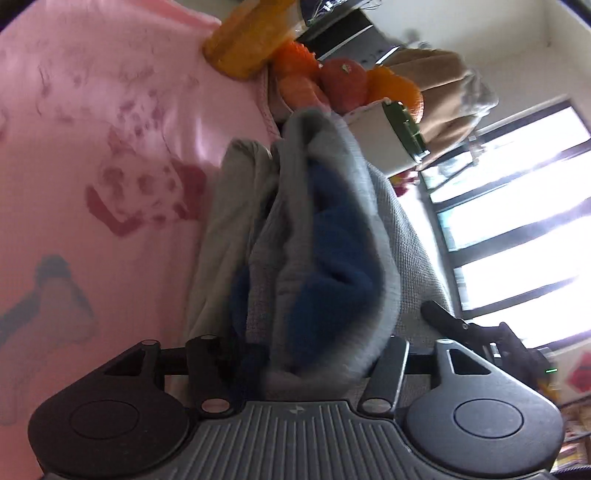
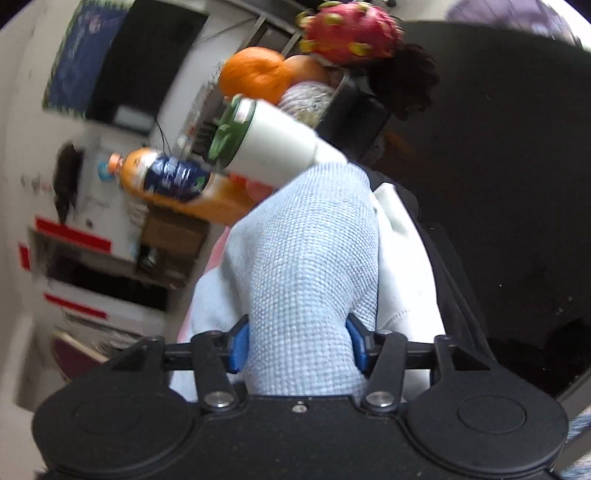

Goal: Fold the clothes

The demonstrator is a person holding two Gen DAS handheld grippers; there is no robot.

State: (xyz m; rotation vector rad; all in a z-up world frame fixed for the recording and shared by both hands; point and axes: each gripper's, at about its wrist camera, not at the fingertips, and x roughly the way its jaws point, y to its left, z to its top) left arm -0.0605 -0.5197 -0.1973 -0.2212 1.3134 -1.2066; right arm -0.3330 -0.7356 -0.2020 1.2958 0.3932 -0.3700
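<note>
Pink cloth [image 1: 92, 155] with a spotted-dog print covers the surface under my left claw, and bright window panes [image 1: 517, 206] glare on the far side of that view.

My left gripper [image 1: 295, 354] has a thick bundle of grey garment [image 1: 340, 221] bunched between its fingers, with dark blue fabric [image 1: 325, 266] showing in the folds. The fabric fills the gap and hides the pads, so I cannot tell whether they press on it. A paler grey layer [image 1: 229, 229] lies beside the bundle on the pink cloth. Beyond it sit several oranges [image 1: 343, 85], a yellow-orange packet [image 1: 251, 40] and a white tumbler with a green lid [image 1: 391, 136]. The tip of my other claw [image 1: 465, 325] shows at the right.

My right gripper [image 2: 297, 347] is clamped on a fold of light blue knitted garment [image 2: 306, 251]: both blue pads [image 2: 240, 349] touch its sides and the fabric narrows between them. White cloth [image 2: 399, 280] lies just beside the knit. Past it I see the same tumbler [image 2: 269, 147], an orange [image 2: 255, 74], a dragon fruit [image 2: 351, 31] and an orange drink bottle [image 2: 173, 177]. Both views are tilted and blurred.
</note>
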